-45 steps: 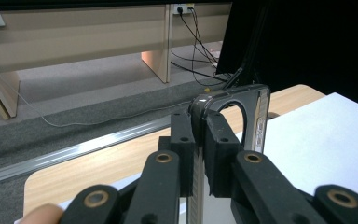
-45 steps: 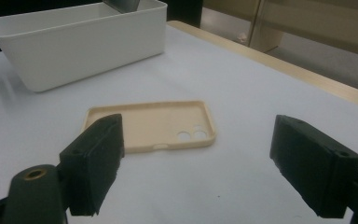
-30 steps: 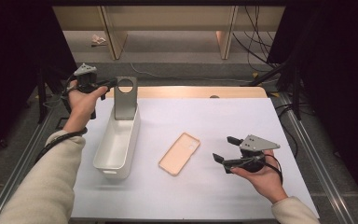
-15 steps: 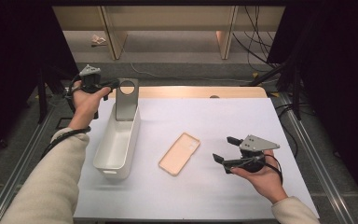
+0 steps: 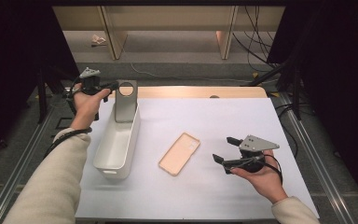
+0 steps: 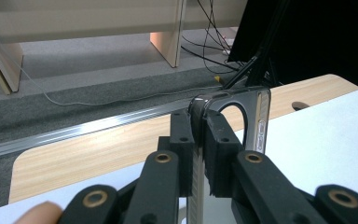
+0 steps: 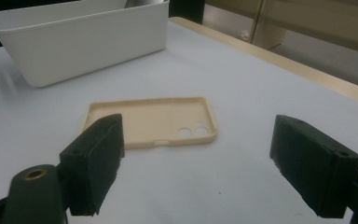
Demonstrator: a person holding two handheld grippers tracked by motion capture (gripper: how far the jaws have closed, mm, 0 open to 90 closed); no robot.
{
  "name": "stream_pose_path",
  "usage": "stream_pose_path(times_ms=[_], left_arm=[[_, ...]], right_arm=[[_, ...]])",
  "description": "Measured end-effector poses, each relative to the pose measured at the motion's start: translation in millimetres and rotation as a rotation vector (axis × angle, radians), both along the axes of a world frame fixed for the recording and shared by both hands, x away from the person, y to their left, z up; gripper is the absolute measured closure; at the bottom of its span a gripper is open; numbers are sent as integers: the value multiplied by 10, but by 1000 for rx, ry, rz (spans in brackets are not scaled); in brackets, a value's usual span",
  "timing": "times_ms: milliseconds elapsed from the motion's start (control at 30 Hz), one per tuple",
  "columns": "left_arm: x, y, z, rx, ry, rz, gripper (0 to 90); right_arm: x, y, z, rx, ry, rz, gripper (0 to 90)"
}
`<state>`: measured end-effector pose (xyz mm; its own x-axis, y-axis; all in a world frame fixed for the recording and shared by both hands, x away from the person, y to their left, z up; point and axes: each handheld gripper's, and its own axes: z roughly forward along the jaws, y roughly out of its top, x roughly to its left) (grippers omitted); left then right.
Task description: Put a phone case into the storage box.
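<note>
The left claw (image 5: 113, 87) is clamped tight on the upper edge of a dark grey phone case (image 5: 125, 101), its pads (image 6: 216, 140) pinching the thin wall just beside the round camera cut-out. From that grip the case hangs with its long axis upright, its lower end dropping into the far end of the white bin (image 5: 116, 145), against the bin's end wall as far as can be told. The bin's own long axis runs toward the person, so the case stands at right angles to the trough it sits in, and lowering or laying it down would have to follow that length. The right claw (image 5: 223, 150) hovers low over the white surface (image 5: 205, 112) with its jaws spread wide and nothing between them. Straight ahead of it, near but apart, lies the beige phone case (image 7: 150, 122), flat and hollow side up, its long axis across the claw's opening. That claw is plainly the nearer one to it.
</note>
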<state>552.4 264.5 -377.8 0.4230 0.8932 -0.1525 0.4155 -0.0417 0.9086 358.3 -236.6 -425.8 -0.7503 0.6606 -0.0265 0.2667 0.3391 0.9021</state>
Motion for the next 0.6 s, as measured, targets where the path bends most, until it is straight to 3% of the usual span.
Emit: stream_pose_path(times_ms=[467,600], left_arm=[[19,37,-158,-20,31,29,808],[28,31,-187,2,42,35,800]], right_arm=[[-3,3,1,-1,-1,2,188],[0,2,0,-1,0,2,187]])
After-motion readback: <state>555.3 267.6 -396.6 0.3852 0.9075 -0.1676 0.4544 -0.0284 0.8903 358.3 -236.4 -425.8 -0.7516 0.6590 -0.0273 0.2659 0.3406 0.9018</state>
